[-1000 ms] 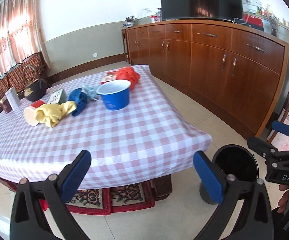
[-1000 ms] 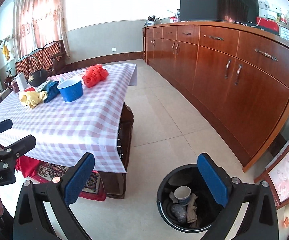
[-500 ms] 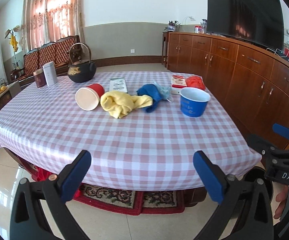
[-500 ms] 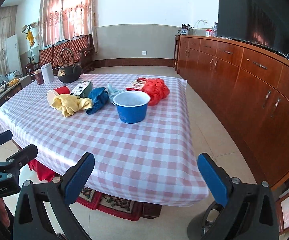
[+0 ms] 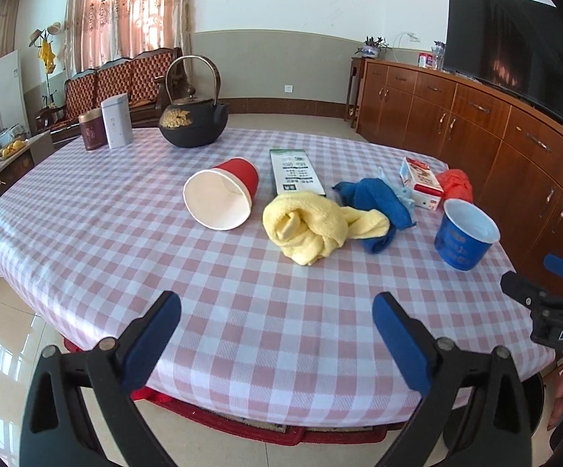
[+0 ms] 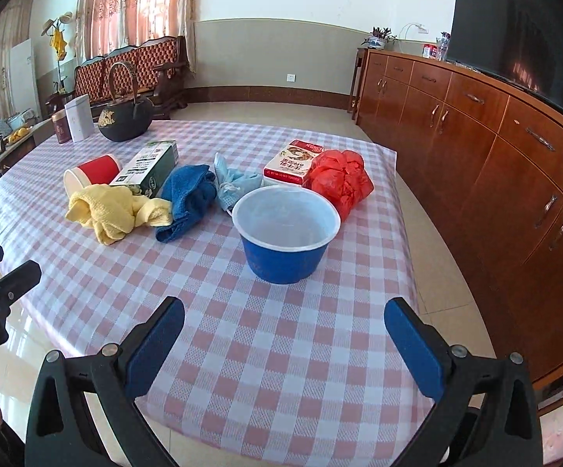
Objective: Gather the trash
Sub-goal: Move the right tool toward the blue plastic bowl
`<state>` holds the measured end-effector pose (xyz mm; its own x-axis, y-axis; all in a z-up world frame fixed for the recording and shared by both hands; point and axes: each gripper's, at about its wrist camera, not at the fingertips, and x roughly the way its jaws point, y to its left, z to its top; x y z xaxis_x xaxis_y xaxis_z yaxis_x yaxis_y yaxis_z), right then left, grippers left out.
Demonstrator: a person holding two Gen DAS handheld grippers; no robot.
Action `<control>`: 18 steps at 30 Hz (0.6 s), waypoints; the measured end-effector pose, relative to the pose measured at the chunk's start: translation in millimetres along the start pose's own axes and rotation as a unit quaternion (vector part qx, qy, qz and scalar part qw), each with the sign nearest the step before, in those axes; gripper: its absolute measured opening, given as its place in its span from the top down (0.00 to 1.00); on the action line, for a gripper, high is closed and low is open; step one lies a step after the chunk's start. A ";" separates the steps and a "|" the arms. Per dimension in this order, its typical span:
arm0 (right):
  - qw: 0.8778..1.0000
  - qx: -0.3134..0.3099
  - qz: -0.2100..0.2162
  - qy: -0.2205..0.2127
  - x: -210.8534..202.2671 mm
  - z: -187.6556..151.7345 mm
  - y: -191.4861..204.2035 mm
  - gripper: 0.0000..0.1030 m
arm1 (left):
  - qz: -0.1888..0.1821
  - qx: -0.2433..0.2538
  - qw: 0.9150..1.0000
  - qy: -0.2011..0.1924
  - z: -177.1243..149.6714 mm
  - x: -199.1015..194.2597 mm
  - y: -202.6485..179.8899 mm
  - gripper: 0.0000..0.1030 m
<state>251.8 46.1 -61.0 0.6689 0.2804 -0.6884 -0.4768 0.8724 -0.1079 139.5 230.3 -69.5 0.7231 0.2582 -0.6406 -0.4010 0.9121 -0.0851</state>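
Nothing held: left gripper and right gripper both hover over the near edge of the table, jaws spread wide and empty.
Progress: judged early or mid-way; all the clutter in view lies on the tablecloth, none of it gripped. No bin shows in either current view, so what has already been binned cannot be told.
Left to do: pick each piece of trash off the table and carry it away, one or two at a time.
Cups, two: red paper cup on its side, mouth toward the camera, at 11 o'clock from the left gripper; blue cup upright, at 12 o'clock just ahead of the right gripper.
Cloths, two: yellow cloth at 12 o'clock from the left gripper; blue cloth touching it on the 1 o'clock side.
Boxes, two: green and white box lying flat behind the yellow cloth; red and white carton behind the blue cup.
Bag, one: red plastic bag, crumpled, touching the carton, at 1 o'clock from the right gripper.
Mask, one: pale blue crumpled face mask between the blue cloth and the carton.
Likely not trash: black kettle and two tins at the far side, 10 to 11 o'clock.
Nearest target: the blue cup, in my judgement, for the right gripper.
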 end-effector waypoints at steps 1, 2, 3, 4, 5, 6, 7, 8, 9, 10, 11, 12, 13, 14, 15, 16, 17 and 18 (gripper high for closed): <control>1.000 0.002 0.000 0.002 8.0 3.6 -1.1 0.00 | -0.002 -0.001 1.000 0.002 3.8 6.4 0.7 0.05; 1.000 0.005 -0.002 0.005 15.6 7.0 -2.5 0.00 | -0.004 0.000 1.000 0.005 8.3 14.1 0.3 0.05; 1.000 0.007 -0.002 0.008 22.2 10.2 -4.3 0.00 | -0.004 0.003 1.000 0.007 11.9 21.1 -1.2 0.05; 1.000 0.010 -0.001 0.012 29.0 12.7 -5.4 0.00 | -0.002 0.008 1.000 0.007 14.4 26.6 -3.3 0.05; 1.000 0.014 0.002 0.016 36.5 15.2 -6.4 0.00 | -0.001 0.012 1.000 0.011 16.8 33.9 -5.5 0.05; 1.000 0.015 0.003 0.019 43.2 17.0 -6.9 0.00 | -0.003 0.013 1.000 0.016 18.9 41.0 -7.6 0.06; 1.000 0.014 0.001 0.022 49.7 18.7 -6.9 0.00 | -0.006 0.016 1.000 0.019 20.9 46.5 -9.7 0.06; 1.000 0.015 0.000 0.025 55.8 19.8 -7.1 0.00 | -0.005 0.020 1.000 0.021 22.2 51.0 -12.4 0.06; 0.999 0.018 0.001 0.027 60.5 20.1 -7.9 0.00 | -0.007 0.024 0.999 0.024 24.0 55.4 -14.7 0.07; 0.999 0.021 0.003 0.028 64.4 21.1 -8.8 0.00 | -0.010 0.026 0.999 0.026 25.7 58.9 -16.8 0.07; 0.999 0.023 0.002 0.029 67.9 22.2 -9.4 0.00 | -0.012 0.029 0.999 0.027 27.2 62.3 -18.4 0.07; 0.999 0.024 0.003 0.029 71.1 23.4 -9.9 0.00 | -0.013 0.031 0.999 0.028 29.0 65.4 -19.8 0.07; 0.999 0.024 0.004 0.029 74.1 24.6 -10.2 0.00 | -0.014 0.032 0.999 0.029 31.0 68.8 -20.9 0.07; 0.999 0.024 0.004 0.030 77.3 26.2 -10.1 0.00 | -0.016 0.029 0.999 0.031 32.9 72.3 -20.6 0.07; 0.999 0.022 0.005 0.030 80.1 27.6 -10.0 0.00 | -0.018 0.025 0.999 0.033 35.3 76.4 -20.6 0.08; 0.999 0.020 0.005 0.030 82.3 29.5 -9.6 0.00 | -0.021 0.023 0.999 0.037 36.8 80.1 -21.0 0.09; 0.999 0.019 0.006 0.030 84.2 31.7 -9.4 0.00 | -0.022 0.024 0.999 0.041 37.8 83.6 -22.4 0.12; 0.999 0.018 0.007 0.029 85.5 33.7 -8.7 0.00 | -0.022 0.025 0.998 0.046 38.2 86.7 -23.9 0.15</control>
<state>332.3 75.9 -94.8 0.6272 0.2694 -0.7308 -0.4646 0.8824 -0.0734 233.3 243.1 -93.8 0.6841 0.1894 -0.7043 -0.3391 0.9376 -0.0772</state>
